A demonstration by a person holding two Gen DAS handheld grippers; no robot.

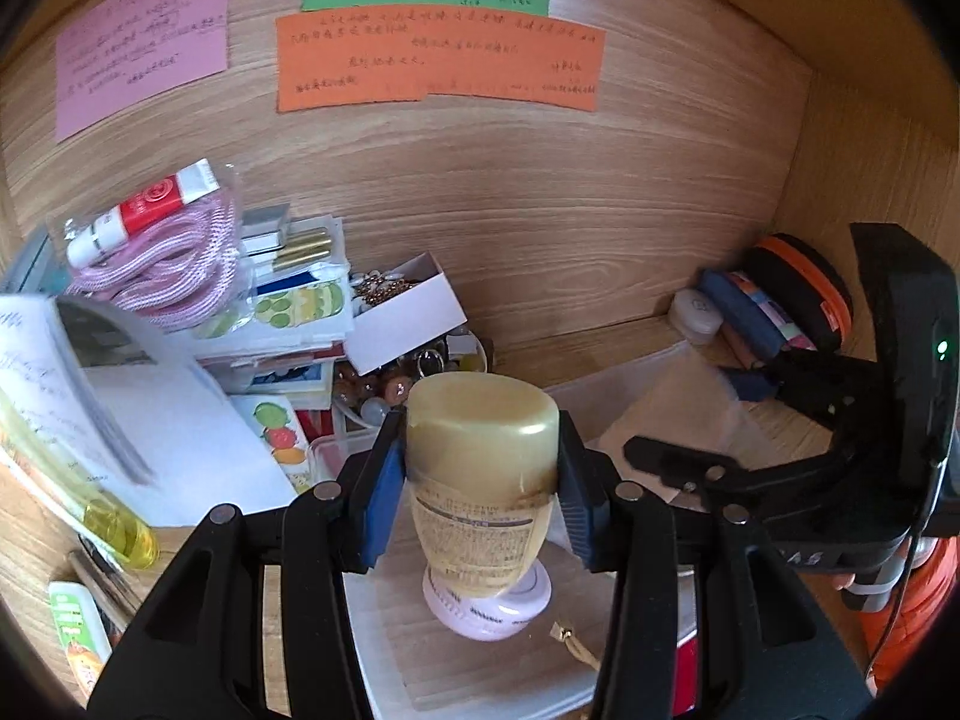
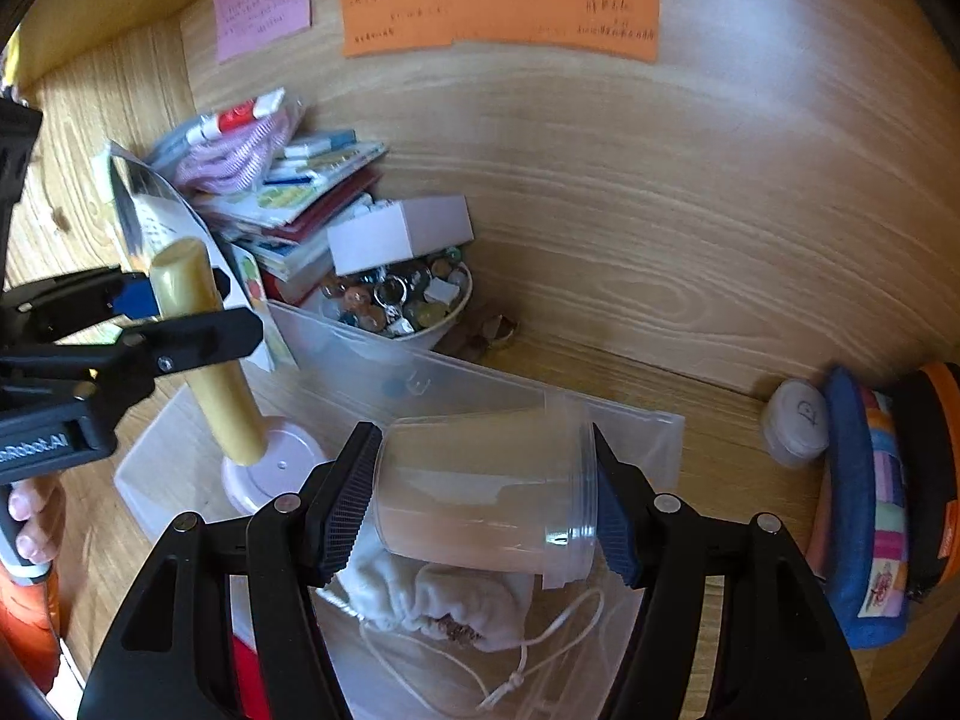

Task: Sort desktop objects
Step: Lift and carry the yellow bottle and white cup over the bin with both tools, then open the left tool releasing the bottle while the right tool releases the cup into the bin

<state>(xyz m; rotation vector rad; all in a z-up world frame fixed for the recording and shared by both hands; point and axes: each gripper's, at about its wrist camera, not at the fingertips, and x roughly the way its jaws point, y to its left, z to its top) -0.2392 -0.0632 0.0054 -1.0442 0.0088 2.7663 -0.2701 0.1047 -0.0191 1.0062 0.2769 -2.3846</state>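
My left gripper [image 1: 477, 498] is shut on a yellowish bottle [image 1: 483, 462] that stands upside down on its pink cap [image 1: 489, 612] inside a clear plastic bin [image 1: 480, 684]. It also shows in the right wrist view [image 2: 207, 354], held by the left gripper [image 2: 180, 312]. My right gripper [image 2: 483, 504] is shut on a clear plastic cup [image 2: 486, 492], held on its side above a white drawstring pouch [image 2: 438, 600] in the clear bin [image 2: 630, 420]. The right gripper shows in the left wrist view [image 1: 690, 468], its jaws partly hidden.
A pile of books, cards and a pink cord [image 1: 174, 264] fills the left. A white box [image 1: 408, 312] and a bowl of beads [image 2: 402, 300] stand behind the bin. A small white jar [image 2: 795, 423] and colourful pouches [image 2: 870, 504] lie at the right. Paper notes [image 1: 438, 60] hang on the back wall.
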